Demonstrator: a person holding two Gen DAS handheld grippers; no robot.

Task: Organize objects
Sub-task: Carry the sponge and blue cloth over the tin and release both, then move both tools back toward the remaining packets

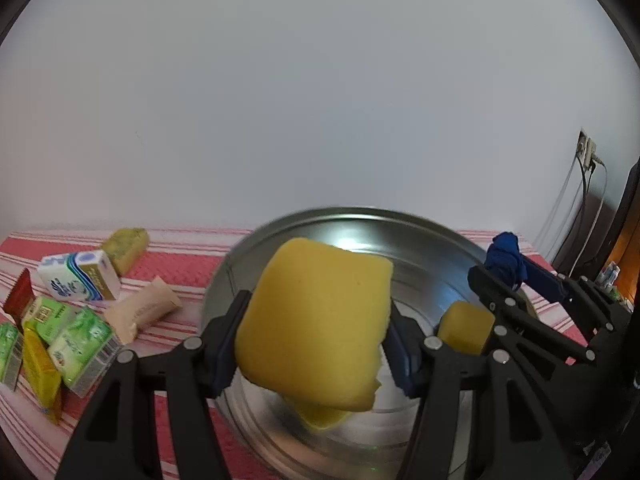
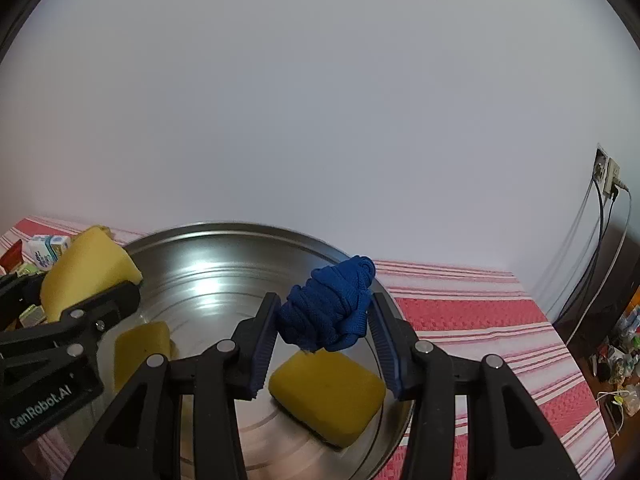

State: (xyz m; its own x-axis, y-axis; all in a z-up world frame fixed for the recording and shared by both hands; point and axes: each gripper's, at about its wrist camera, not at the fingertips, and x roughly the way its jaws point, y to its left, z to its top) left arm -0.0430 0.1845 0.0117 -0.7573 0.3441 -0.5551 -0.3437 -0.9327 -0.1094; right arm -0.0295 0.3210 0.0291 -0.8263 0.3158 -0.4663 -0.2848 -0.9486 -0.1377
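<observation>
Steel basin (image 1: pixel 424 248), round and shiny, sits on a red-and-white striped cloth (image 2: pixel 480 320) against a plain white wall (image 1: pixel 320 100). Two yellow sponges lie inside the basin: one near the right gripper's fingers (image 2: pixel 326 394), one further toward the left side (image 2: pixel 140 346). Left of the basin, on the cloth, a loose cluster of small packages: a white-and-blue carton (image 1: pixel 80 276), green packets (image 1: pixel 76 340), a yellow packet (image 1: pixel 40 372), a beige wrapped bar (image 1: pixel 144 312), a red-brown sachet (image 1: pixel 18 300) and an olive-yellow block (image 1: pixel 126 248) furthest back. A wall socket with cables (image 2: pixel 608 176) shows at far right, with a dark cabinet edge below it. Left gripper (image 1: pixel 316 336) is clamped on a third yellow sponge (image 1: pixel 316 320), which bulges between the blue pads and hangs over the basin, blocking most of the basin floor in the left wrist view. Right gripper (image 2: pixel 324 332) is clenched on a knotted blue rope bundle (image 2: pixel 332 304), held above the basin's right half, just over the nearer sponge. Both grippers point forward and downward, side by side, the left one's linkage crossing the lower left of the right wrist view.
</observation>
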